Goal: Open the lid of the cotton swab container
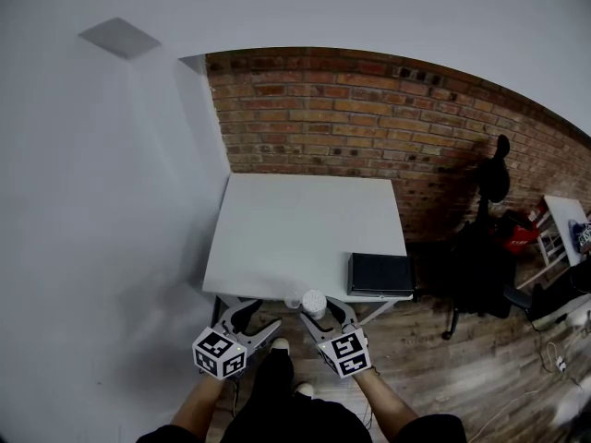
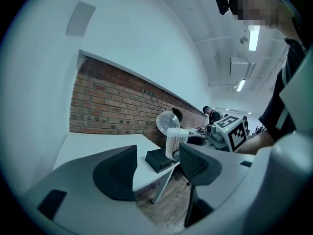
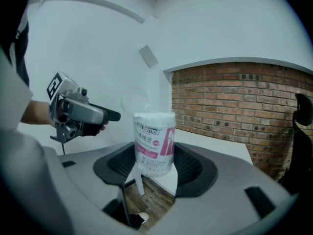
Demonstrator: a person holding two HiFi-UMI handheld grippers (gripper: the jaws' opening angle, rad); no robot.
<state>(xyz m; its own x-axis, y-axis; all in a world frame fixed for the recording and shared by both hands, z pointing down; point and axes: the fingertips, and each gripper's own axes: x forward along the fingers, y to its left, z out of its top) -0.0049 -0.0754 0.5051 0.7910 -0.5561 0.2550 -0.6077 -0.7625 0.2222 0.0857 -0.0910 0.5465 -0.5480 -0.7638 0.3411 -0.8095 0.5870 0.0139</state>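
Observation:
The cotton swab container [image 3: 154,143] is a clear tub with a pink and white label, packed with white swabs. My right gripper [image 3: 155,166] is shut on its lower part and holds it upright, just off the front edge of the white table [image 1: 295,229]. Its round clear lid [image 2: 167,122] stands flipped up, hinged at the side of the container [image 2: 173,143] towards my left gripper. In the head view the container [image 1: 314,301] sits between the right gripper's [image 1: 325,314] fingers. My left gripper [image 1: 254,319] is open and empty, a short way left of the container; its jaws [image 2: 156,173] stand wide apart.
A flat black box [image 1: 379,273] lies at the table's front right corner. A brick wall [image 1: 351,109] runs behind the table and a white wall stands to the left. A black office chair [image 1: 485,238] and clutter stand on the wooden floor at the right.

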